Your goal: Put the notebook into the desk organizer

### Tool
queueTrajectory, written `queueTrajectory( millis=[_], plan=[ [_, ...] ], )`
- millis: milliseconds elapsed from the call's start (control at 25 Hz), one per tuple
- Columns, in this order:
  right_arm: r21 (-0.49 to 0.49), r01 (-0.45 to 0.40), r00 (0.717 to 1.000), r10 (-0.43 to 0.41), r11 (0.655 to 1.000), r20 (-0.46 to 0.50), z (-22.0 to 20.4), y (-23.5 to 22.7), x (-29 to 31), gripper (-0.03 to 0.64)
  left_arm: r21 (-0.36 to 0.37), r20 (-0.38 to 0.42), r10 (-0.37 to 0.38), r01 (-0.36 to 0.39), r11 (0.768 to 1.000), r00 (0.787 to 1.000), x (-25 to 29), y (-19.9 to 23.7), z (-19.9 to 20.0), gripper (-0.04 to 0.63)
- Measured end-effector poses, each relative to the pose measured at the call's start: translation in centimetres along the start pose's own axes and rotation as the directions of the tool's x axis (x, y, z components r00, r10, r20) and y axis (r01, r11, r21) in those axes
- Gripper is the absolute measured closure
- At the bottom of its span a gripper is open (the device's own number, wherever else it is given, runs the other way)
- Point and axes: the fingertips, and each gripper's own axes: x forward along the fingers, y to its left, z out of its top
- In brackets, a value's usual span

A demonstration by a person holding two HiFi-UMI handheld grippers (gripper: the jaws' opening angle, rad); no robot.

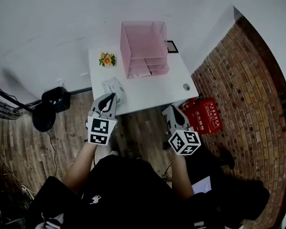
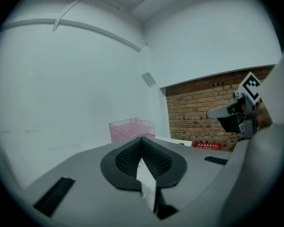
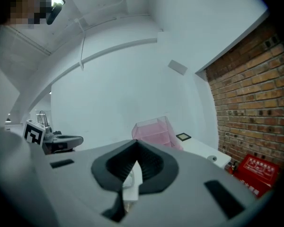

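A pink see-through desk organizer (image 1: 144, 49) with stacked trays stands at the back of a small white table (image 1: 174, 75). A pale flat packet-like item (image 1: 113, 89), perhaps the notebook, lies at the table's front left edge. My left gripper (image 1: 108, 99) hovers just over that edge beside it, shut and empty. My right gripper (image 1: 174, 110) hangs in front of the table's near edge, also shut with nothing in it. The organizer (image 2: 131, 128) shows beyond the left gripper (image 2: 142, 140) in its own view. It (image 3: 154, 131) also shows past the right gripper (image 3: 134, 144).
On the table are a small bunch of orange flowers (image 1: 107, 59), a dark framed item (image 1: 172, 46) and a small round thing (image 1: 186, 87). A red crate (image 1: 205, 116) sits on the floor by the brick wall (image 1: 248, 80). A black lamp (image 1: 47, 109) stands left.
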Motion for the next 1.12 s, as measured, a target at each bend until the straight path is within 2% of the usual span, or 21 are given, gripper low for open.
queueTrajectory(
  millis=[320,680,1120],
  plan=[
    [-0.028,-0.022,1.0,0.023,0.999,0.013,0.7,-1.5,-1.6,0.615,0.004,0.046,0.045,-0.046,0.999,0.998,-0.5,-2.0,1.6,0.592],
    [-0.041,-0.034,0.999,0.035,0.999,0.026,1.2,-1.1,-1.9,0.615,0.005,0.074,0.043,-0.044,0.999,0.996,-0.6,-2.3,2.5,0.592],
    [-0.048,-0.028,0.999,0.029,0.998,0.019,0.9,-0.4,-0.8,0.615,0.007,0.064,0.023,-0.023,1.0,0.998,0.0,-1.2,1.7,0.592]
  ],
)
